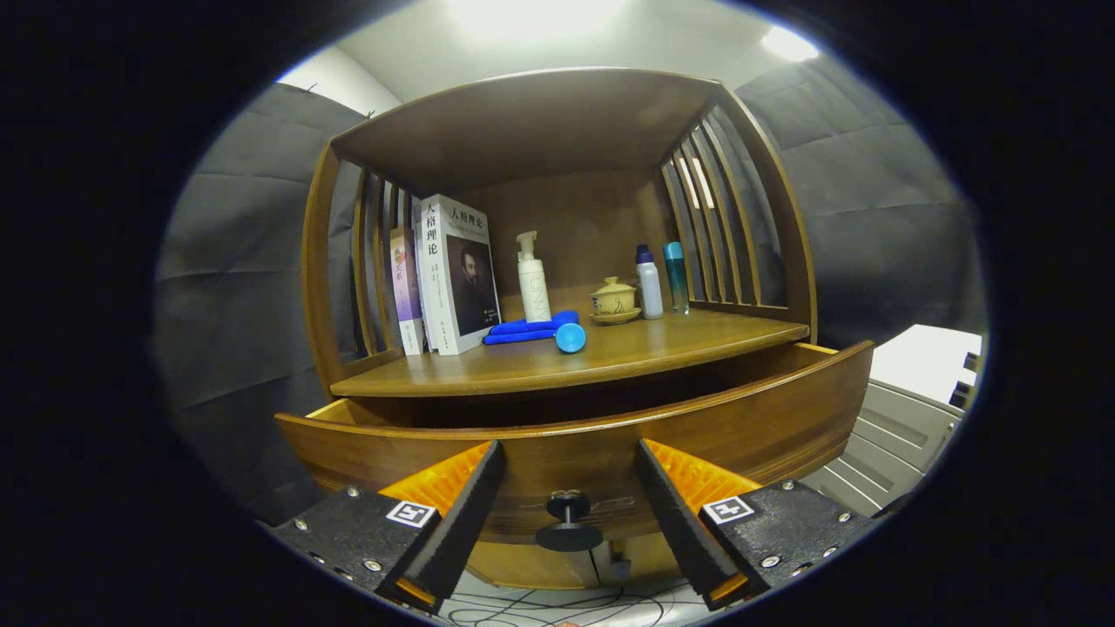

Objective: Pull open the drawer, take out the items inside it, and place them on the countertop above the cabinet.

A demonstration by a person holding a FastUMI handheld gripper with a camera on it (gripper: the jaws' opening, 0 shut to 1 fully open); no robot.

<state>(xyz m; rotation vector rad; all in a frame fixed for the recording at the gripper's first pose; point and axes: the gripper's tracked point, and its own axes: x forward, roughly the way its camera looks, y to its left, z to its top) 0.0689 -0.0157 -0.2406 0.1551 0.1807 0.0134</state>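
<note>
The wooden drawer stands pulled out from the cabinet, its front panel just ahead of my fingers. Its dark round knob sits between the fingers, touching neither. My gripper is open, a finger on each side of the knob. The drawer's inside is hidden behind the front panel. Above it lies the countertop, with a blue cloth and a blue ball near its middle.
On the countertop stand books at the left, a white pump bottle, a lidded teacup on a saucer and two bottles at the right. Slatted sides and a roof enclose the shelf. Cables lie on the floor below.
</note>
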